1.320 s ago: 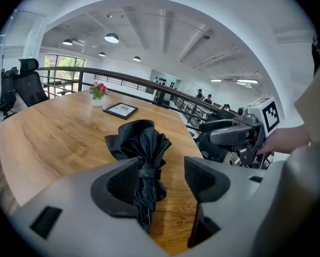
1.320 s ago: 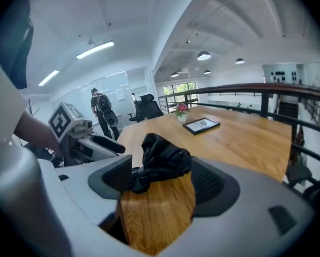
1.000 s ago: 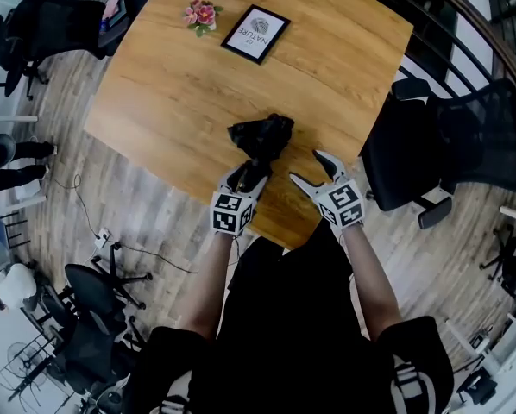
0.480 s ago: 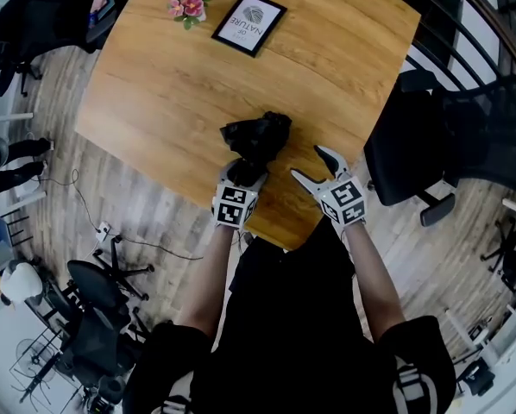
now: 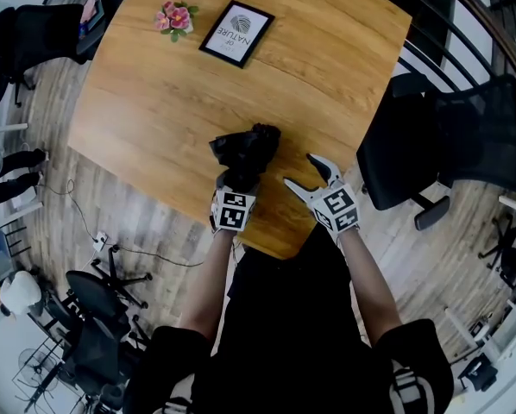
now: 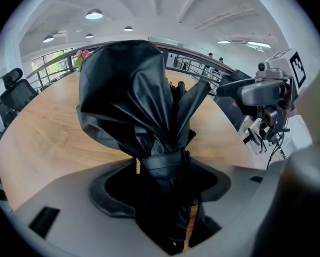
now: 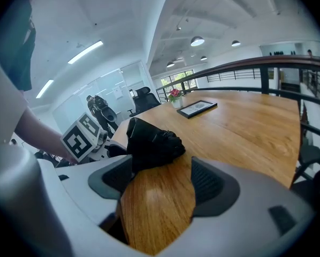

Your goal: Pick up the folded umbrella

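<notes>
- L gripper (image 6: 161, 183): jaws clamped on the strapped narrow end of the folded umbrella (image 6: 136, 98); nothing else in them.
- R gripper (image 7: 161, 189): jaws wide apart, empty, only bare desk (image 7: 245, 125) between them.
- Umbrella lies by the desk's near edge, long axis running straight out from the L claw toward the far edge, bunched fabric at the far end.
- L is the arm on it; R hangs just beside, umbrella to its left.
- Hidden: handle buried under fabric and jaws. Can't tell if the umbrella rests on the desk or is off it.
</notes>
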{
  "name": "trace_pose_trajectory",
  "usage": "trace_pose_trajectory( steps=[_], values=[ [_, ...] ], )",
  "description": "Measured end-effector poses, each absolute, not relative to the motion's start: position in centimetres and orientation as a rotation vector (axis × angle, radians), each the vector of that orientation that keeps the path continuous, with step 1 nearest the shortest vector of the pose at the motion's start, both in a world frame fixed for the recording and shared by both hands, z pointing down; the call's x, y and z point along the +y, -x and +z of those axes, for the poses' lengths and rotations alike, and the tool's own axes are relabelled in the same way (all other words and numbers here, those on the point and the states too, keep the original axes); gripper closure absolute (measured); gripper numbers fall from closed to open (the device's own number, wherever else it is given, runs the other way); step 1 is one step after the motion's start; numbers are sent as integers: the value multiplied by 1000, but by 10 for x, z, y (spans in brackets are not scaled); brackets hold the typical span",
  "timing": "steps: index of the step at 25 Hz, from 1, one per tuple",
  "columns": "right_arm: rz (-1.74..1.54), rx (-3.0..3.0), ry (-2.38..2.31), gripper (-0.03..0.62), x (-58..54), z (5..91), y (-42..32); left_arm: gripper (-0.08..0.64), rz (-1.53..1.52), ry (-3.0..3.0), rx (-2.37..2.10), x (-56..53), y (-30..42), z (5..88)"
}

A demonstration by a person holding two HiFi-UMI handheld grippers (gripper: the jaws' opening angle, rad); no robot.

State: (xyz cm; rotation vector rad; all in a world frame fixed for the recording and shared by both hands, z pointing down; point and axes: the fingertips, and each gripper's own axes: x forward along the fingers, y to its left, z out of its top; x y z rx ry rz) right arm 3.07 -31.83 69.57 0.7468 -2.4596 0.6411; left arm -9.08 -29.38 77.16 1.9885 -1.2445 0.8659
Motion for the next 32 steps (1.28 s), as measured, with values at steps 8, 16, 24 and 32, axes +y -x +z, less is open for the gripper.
trace_pose_trajectory(
  steps=[8, 16, 24, 32],
  values=[
    [638, -2457, -766, 232, -319, 692, -37, 283, 841, -1948, -1208, -295, 91, 777],
    [627, -2464, -800, 232, -317, 684, -40, 316, 797, -1940, -1198, -295, 91, 772],
    [599, -2460, -837, 232, -316, 672, -47, 325, 751, -1990, -1234, -297, 89, 755],
    [540, -2472, -848, 232, -312, 660, -37, 325, 664, -2057, -1299, -308, 97, 716]
  ],
)
